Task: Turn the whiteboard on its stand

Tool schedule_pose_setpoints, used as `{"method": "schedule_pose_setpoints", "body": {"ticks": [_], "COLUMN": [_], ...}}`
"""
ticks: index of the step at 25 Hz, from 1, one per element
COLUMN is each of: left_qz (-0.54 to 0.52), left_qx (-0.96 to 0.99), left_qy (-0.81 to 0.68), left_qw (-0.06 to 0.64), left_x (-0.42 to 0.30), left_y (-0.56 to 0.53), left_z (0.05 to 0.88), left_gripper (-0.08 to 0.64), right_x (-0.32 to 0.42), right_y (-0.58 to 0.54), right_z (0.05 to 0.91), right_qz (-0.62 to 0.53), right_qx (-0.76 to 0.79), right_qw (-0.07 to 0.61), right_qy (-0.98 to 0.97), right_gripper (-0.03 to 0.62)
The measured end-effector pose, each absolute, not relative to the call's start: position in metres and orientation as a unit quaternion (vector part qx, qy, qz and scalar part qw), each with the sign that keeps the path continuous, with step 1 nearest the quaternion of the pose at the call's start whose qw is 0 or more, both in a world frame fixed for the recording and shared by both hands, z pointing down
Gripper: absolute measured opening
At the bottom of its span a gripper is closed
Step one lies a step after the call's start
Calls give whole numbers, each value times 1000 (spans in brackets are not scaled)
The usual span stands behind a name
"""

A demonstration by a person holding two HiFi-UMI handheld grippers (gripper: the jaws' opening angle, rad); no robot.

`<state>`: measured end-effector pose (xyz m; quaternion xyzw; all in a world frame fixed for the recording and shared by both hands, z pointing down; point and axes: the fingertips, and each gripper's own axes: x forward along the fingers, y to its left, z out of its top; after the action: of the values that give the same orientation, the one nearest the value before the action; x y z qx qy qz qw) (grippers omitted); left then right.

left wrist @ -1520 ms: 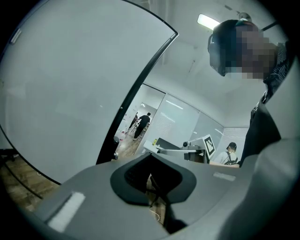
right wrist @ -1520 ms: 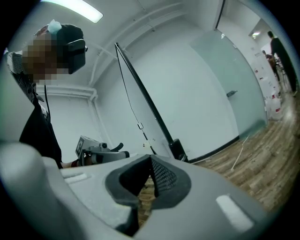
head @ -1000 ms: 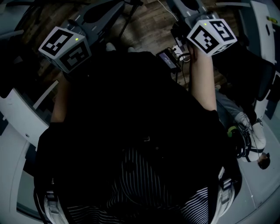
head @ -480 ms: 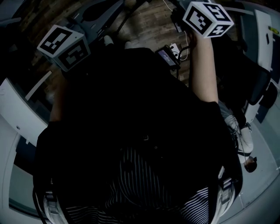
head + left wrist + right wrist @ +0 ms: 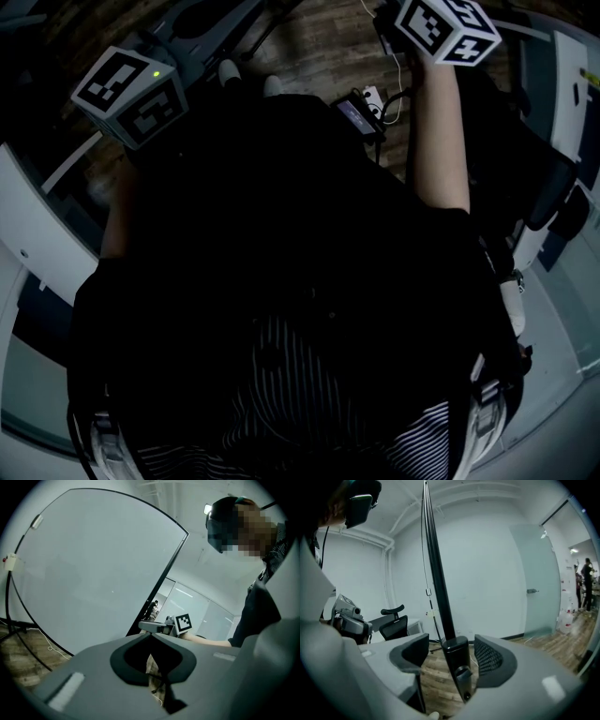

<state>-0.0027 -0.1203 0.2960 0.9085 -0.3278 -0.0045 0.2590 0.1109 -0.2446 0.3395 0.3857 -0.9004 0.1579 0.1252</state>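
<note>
**Q:** Largest element?
**A:** Large white whiteboard in a thin black frame [image 5: 93, 559], standing over wooden floor, edge-on to the right gripper [image 5: 452, 648].

**Q:** Gripper states?
**A:** The right gripper has just been opening; its jaws stand apart either side of the black frame bracket [image 5: 457, 663]. The left gripper [image 5: 151, 635] is closed and empty.

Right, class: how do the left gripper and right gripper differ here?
The left gripper has its jaws together on nothing; the right gripper has them apart, having just been opening, around the black edge of the whiteboard without touching. The left gripper sees its broad face, the right gripper its edge. Both are grey.
</note>
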Motion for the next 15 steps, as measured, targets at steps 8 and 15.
{"method": "schedule_pose_setpoints", "body": {"ticks": [8, 15], "left_qz": [5, 16], "left_qx": [900, 892], "left_qy": [-352, -371], "left_qw": [258, 256], "left_x": [3, 16], "left_y": [-100, -85], "left_z": [301, 303], "left_gripper": [5, 5], "right_x": [104, 106], "right_y": [-231, -221], "right_z": [360, 364], "right_qz": [156, 141], "right_qx": [368, 355], "right_qw": [139, 131], "right_qy": [-906, -915], "right_gripper": [310, 310]}}
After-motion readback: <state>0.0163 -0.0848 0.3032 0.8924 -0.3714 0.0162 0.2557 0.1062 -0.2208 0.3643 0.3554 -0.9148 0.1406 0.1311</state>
